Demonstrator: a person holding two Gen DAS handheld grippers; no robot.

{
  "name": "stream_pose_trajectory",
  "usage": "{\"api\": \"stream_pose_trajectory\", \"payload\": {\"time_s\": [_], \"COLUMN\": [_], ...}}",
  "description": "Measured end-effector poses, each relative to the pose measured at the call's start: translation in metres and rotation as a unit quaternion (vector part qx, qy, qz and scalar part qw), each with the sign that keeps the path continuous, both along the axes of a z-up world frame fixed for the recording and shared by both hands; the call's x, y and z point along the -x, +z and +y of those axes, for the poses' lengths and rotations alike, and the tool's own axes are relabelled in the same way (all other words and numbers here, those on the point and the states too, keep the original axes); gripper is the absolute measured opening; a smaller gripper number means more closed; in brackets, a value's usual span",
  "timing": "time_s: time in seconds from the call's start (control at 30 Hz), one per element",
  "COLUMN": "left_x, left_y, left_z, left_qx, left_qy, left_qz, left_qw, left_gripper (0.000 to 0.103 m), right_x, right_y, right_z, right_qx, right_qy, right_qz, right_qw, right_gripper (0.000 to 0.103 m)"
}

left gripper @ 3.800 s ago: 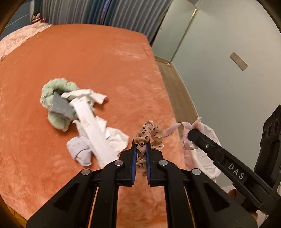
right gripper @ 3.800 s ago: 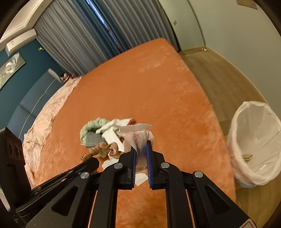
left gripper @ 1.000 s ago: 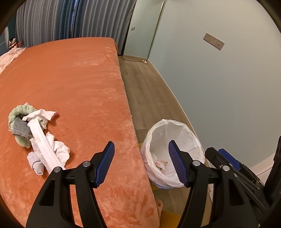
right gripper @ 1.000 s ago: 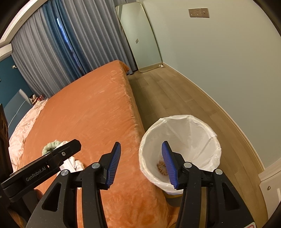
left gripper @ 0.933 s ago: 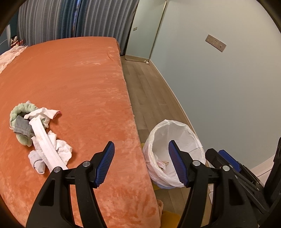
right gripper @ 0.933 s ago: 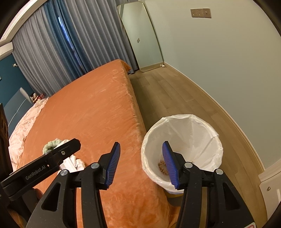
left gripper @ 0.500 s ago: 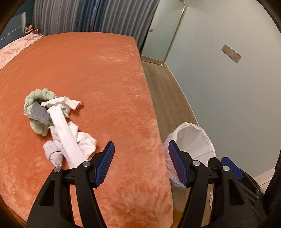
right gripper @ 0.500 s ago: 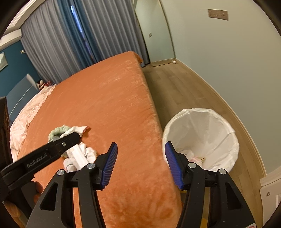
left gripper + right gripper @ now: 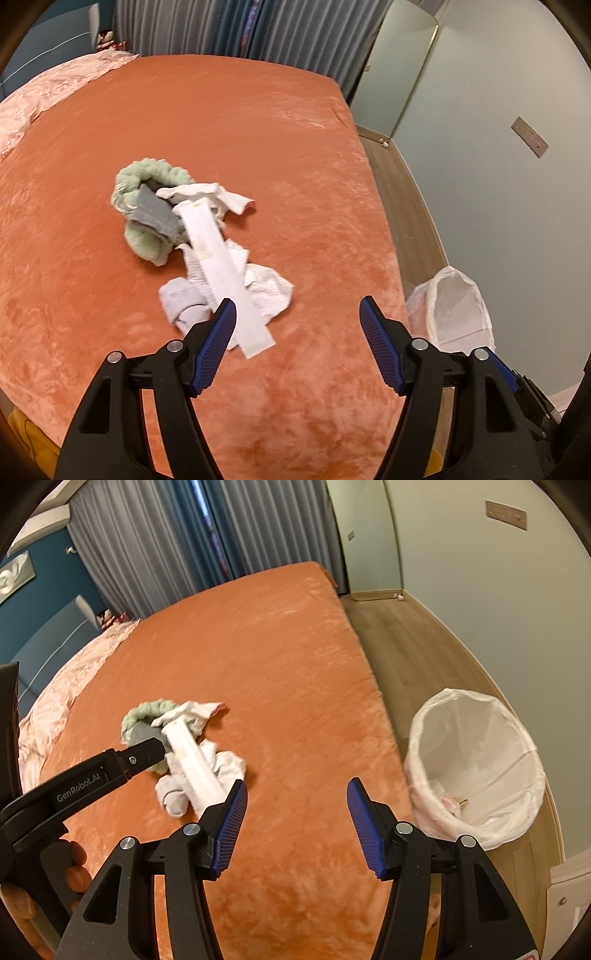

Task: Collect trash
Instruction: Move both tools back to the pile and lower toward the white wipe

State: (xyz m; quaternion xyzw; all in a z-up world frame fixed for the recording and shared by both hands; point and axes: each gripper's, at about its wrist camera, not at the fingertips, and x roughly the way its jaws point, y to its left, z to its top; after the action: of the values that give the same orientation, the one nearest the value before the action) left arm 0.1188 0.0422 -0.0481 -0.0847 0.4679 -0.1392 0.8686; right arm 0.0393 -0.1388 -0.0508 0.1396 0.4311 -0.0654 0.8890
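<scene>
A trash pile lies on the orange bed [image 9: 295, 147]: a long white paper strip [image 9: 221, 266], crumpled white tissues [image 9: 269, 291], a green fuzzy piece [image 9: 147, 177] and a grey piece [image 9: 155, 214]. The pile also shows in the right wrist view [image 9: 192, 753]. A bin lined with a white bag [image 9: 476, 764] stands on the floor right of the bed, with bits of trash inside; it also shows in the left wrist view [image 9: 450, 306]. My left gripper [image 9: 297, 325] is open and empty, just short of the pile. My right gripper [image 9: 293, 805] is open and empty over the bed edge.
Wooden floor [image 9: 406, 635] runs between the bed and a pale wall [image 9: 480, 590]. Grey curtains [image 9: 166, 535] hang at the back. A pink quilt [image 9: 48, 96] covers the bed's far left. A mirror [image 9: 399, 66] leans in the corner.
Both grippers, which held trash 3.8 s ago, have swung left from over the bin back toward the bed, open and empty. The pile is now nearer and more central.
</scene>
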Motion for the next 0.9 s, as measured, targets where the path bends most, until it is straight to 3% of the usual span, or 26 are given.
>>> {"api": "stream_pose_trajectory", "payload": {"time_s": [0.23, 0.33, 0.53, 0.77, 0.9], "left_x": [-0.006, -0.011, -0.021, -0.039, -0.055], "left_y": [-0.019, -0.035, -0.066, -0.093, -0.108], "left_z": [0.044, 0.066, 0.102, 0.115, 0.112], "left_qx": [-0.011, -0.018, -0.016, -0.012, 0.01], "left_qy": [0.039, 0.064, 0.106, 0.12, 0.117], "left_qz": [0.017, 0.036, 0.076, 0.111, 0.14], "left_qw": [0.999, 0.9971, 0.9914, 0.9864, 0.9832], "left_gripper": [0.072, 0.08, 0.081, 0.081, 0.081], "right_x": [-0.014, -0.02, -0.039, -0.072, -0.091], "right_y": [-0.017, -0.027, -0.053, -0.081, -0.098], "right_z": [0.032, 0.041, 0.067, 0.093, 0.098], "right_qx": [0.002, -0.001, -0.012, -0.023, -0.037], "right_qy": [0.023, 0.032, 0.054, 0.082, 0.083], "right_qz": [0.021, 0.031, 0.052, 0.074, 0.089], "right_qw": [0.999, 0.999, 0.997, 0.994, 0.992], "right_gripper": [0.055, 0.055, 0.055, 0.055, 0.055]}}
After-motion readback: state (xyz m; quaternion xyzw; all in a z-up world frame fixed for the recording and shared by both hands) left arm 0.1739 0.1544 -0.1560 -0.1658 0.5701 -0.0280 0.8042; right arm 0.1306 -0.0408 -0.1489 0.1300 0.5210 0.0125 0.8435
